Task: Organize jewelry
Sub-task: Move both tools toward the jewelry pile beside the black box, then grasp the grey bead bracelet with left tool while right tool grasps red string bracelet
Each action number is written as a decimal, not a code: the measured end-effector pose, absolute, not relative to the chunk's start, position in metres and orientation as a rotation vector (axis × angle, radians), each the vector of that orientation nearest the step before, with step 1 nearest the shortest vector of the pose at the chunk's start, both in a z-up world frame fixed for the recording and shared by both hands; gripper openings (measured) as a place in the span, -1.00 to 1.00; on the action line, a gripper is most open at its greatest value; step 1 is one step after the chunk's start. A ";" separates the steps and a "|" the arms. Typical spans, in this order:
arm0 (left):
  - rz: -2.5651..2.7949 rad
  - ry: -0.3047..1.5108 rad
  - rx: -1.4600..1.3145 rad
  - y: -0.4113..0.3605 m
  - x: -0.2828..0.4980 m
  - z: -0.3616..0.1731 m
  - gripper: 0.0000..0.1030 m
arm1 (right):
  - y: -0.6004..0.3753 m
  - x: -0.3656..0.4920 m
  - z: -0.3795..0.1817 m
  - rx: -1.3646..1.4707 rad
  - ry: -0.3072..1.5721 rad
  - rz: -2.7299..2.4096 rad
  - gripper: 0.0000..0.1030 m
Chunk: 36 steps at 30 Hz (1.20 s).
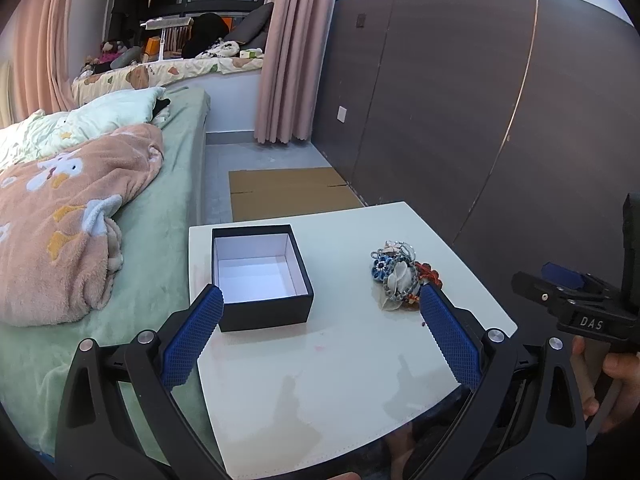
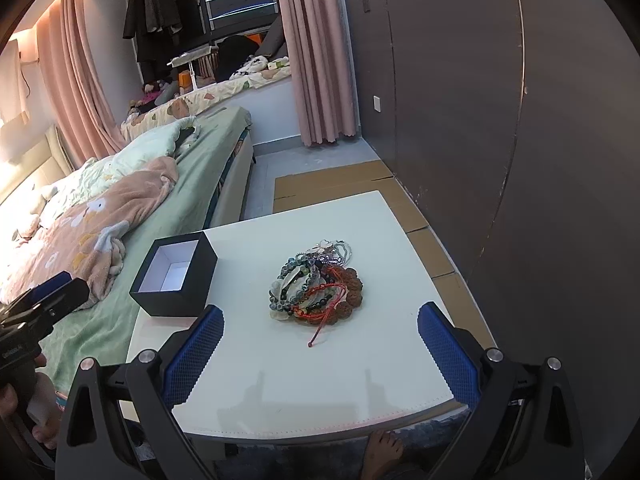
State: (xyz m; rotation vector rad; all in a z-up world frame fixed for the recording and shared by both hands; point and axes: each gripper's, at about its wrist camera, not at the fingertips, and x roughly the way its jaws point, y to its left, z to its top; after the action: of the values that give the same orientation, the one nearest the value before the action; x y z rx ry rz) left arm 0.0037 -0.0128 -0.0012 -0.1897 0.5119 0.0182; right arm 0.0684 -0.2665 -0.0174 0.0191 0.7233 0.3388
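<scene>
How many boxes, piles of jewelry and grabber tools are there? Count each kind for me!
Boxes: 1, the open black box with white inside.
Jewelry piles: 1, a tangled heap of bracelets beside the box; the single pieces are too tangled to count.
Grabber tools: 2, the left gripper and the right gripper, both open.
Total: 4, all at the white table.

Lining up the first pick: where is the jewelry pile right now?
The jewelry pile lies on the white table, centred ahead of the right gripper and to the right of the open black box, apart from it.
</scene>
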 end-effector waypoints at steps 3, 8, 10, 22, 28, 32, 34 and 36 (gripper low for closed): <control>0.030 0.553 -0.132 -0.014 0.009 -0.004 0.90 | -0.265 0.072 -0.019 0.030 0.737 0.341 0.85; 0.020 0.554 -0.130 -0.015 0.017 0.000 0.90 | -0.265 0.078 -0.019 0.033 0.735 0.335 0.85; 0.002 0.560 -0.175 -0.014 0.020 -0.001 0.90 | -0.268 0.083 -0.020 0.049 0.736 0.334 0.85; -0.082 0.593 -0.257 -0.036 0.061 -0.013 0.82 | -0.305 0.127 -0.039 0.232 0.808 0.237 0.85; -0.105 0.650 -0.255 -0.051 0.085 -0.029 0.52 | -0.320 0.142 -0.050 0.258 0.840 0.228 0.85; -0.128 0.676 -0.252 -0.063 0.098 -0.038 0.27 | -0.331 0.157 -0.064 0.283 0.895 0.199 0.78; -0.133 0.693 -0.245 -0.068 0.104 -0.044 0.17 | -0.336 0.163 -0.069 0.297 0.919 0.198 0.73; -0.150 0.716 -0.256 -0.071 0.111 -0.050 0.01 | -0.339 0.167 -0.073 0.298 0.937 0.197 0.69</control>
State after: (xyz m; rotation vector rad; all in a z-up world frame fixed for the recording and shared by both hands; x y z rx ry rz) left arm 0.1114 -0.0713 -0.0505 -0.2561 0.7157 -0.1497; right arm 0.1672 -0.3387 -0.0728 0.2976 0.9372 0.1971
